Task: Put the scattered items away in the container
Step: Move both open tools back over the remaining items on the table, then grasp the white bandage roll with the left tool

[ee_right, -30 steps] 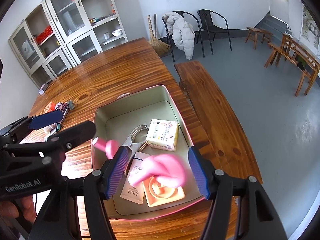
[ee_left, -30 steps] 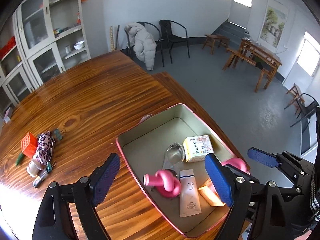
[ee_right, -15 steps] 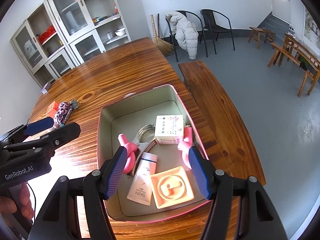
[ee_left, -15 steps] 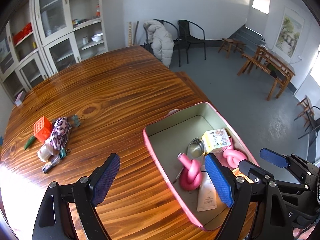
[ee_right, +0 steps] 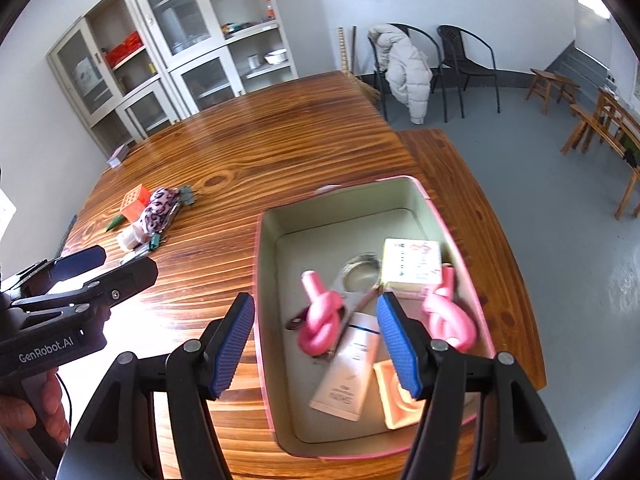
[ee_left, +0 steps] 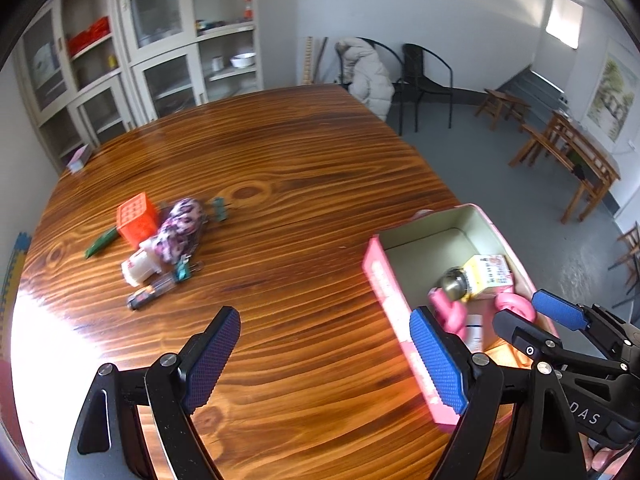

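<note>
Already part of the tidying looks done. From the left wrist view, the left gripper (ee_left: 326, 364) hangs over bare wooden table (ee_left: 280, 152) with its blue pads spread wide and nothing between them. Up and to its left lies the pile yet to be moved: an orange grid cube (ee_left: 136, 219), a pink-and-black patterned pouch (ee_left: 180, 227), a small white jar (ee_left: 138, 269), a green strip (ee_left: 100, 243), teal binder clips (ee_left: 182, 271) and a dark pen-like stick (ee_left: 150, 293), all touching or just beside one another, well apart from the pink tin (ee_left: 394, 304) at the right. Inside the tin this view shows a yellow-and-white carton (ee_left: 490, 276), a round metal piece (ee_left: 454, 283) and a knotted pink foam toy (ee_left: 450, 308). The right gripper (ee_left: 528, 316) reaches in over the tin from the lower right.

From the right wrist view, the right gripper (ee_right: 316, 344) hovers above the near end of the tin (ee_right: 258, 264), pads apart and gripping nothing. Below it rest two knotted pink toys (ee_right: 322, 316), the carton (ee_right: 412, 266), the metal piece (ee_right: 358, 272), a white cream tube (ee_right: 350, 372) and a peach square dish (ee_right: 396, 392). The left gripper (ee_right: 92, 268) points toward the far pile (ee_right: 150, 212).

So several things are stowed; I judge the cluster on the table is what remains.
</note>
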`<state>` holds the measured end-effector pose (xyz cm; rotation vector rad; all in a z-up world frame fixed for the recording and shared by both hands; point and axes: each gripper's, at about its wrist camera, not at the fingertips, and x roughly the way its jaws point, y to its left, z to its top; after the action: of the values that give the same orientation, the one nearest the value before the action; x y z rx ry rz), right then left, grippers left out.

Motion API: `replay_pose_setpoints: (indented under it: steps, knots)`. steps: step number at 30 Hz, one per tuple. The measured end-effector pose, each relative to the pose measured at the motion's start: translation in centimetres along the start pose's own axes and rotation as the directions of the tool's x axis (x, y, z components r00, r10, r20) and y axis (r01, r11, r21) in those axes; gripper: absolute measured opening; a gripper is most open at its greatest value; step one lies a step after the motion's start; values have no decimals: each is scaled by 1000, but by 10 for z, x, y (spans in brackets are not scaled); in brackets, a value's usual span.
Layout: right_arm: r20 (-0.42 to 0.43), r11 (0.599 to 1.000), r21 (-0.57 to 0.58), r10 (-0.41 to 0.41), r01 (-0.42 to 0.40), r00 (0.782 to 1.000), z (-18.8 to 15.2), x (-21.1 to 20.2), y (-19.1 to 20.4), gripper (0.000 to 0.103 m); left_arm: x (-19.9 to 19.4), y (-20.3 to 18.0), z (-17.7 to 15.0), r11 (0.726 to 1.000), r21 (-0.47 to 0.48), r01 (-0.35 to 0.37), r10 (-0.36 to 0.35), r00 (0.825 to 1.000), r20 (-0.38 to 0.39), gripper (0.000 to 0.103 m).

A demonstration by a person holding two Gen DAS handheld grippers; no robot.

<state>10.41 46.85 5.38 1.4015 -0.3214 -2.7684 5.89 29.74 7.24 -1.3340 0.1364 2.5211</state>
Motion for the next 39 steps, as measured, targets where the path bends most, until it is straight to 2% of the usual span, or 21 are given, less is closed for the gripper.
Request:
replay_pose_setpoints:
  steps: [18,30,39]
  knots:
    - [-55,992,-101,76,-81,996,2,32,99,68,-10,121,-28,983,-160,-94,88,995,-44,88]
    - [-95,991,-103,71,-81,993,4,57,151,68,-3,189,-32,973,-215,-89,72,994,-86,88]
    - [-123,996,-70,40,-49,992,7,77,171,69,27,228,-21,973,-220,-76,49,991,-123,88]
